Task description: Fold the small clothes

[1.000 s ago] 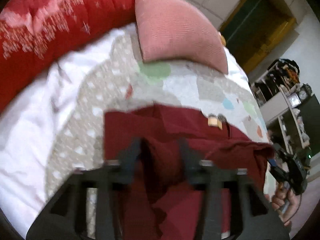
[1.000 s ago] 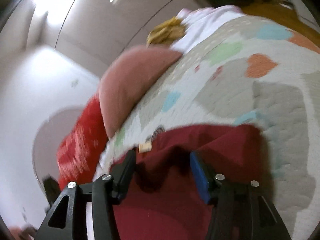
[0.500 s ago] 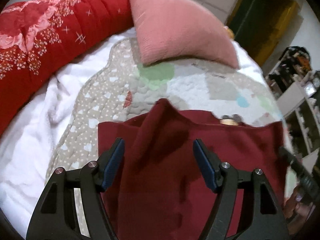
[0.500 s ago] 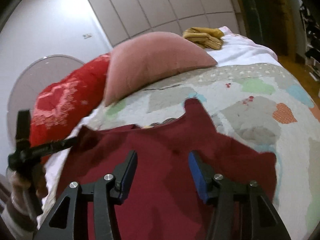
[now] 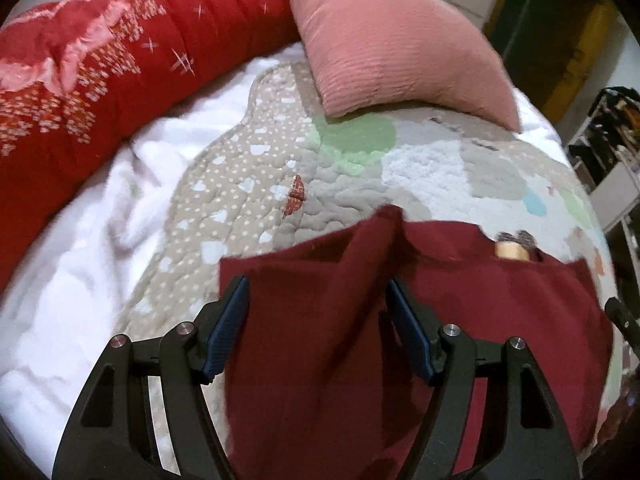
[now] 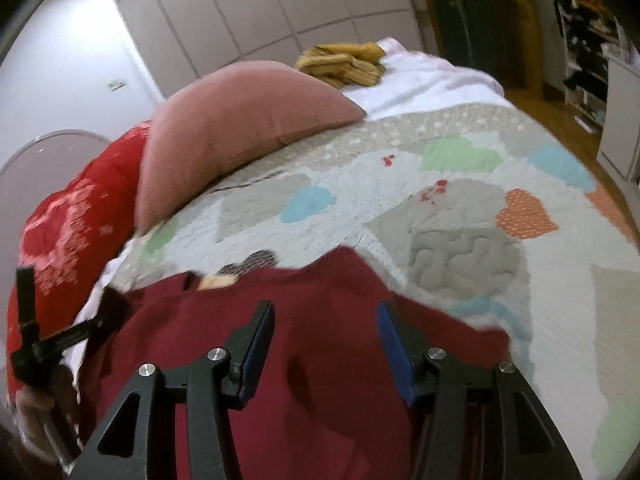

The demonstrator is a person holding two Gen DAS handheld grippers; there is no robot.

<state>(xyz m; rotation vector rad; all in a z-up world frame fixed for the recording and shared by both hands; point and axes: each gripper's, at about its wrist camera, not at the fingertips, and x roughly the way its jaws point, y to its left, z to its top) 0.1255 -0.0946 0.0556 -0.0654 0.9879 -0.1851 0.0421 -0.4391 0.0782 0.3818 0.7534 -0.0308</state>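
— What do your 2 tools have hold of?

— Nothing. My left gripper (image 5: 316, 328) has its blue-padded fingers (image 5: 228, 326) spread wide, and the dark red garment (image 5: 460, 320) lies under and between them with the pads clear of the cloth. My right gripper (image 6: 326, 344) is spread just as wide over the same garment (image 6: 320, 320), also gripping nothing.

— Where does the garment lie?

— On the patchwork quilt (image 5: 420, 160), at its near edge, closest to me. It lies mostly flat. In the left wrist view 1 raised fold runs up between my left fingers to a point at the garment's far edge. A small tan label (image 5: 510, 250) shows at that far edge, to the right of the point. In the right wrist view the same label (image 6: 218, 281) sits at the far edge, left of my fingers.

— And beyond the garment?

— Quilt with green, blue and orange heart patches (image 6: 524, 216), then a pink pillow (image 5: 396, 44) resting on the quilt's far side. Left of the quilt is white bedding (image 5: 80, 240), and a red floral comforter (image 5: 100, 80) is bunched along it, touching the pillow's left end.

— Anything farther?

— Past the pillow, a folded yellow cloth (image 6: 344, 60) lies on the white bedding, in front of a panelled wall (image 6: 260, 12).
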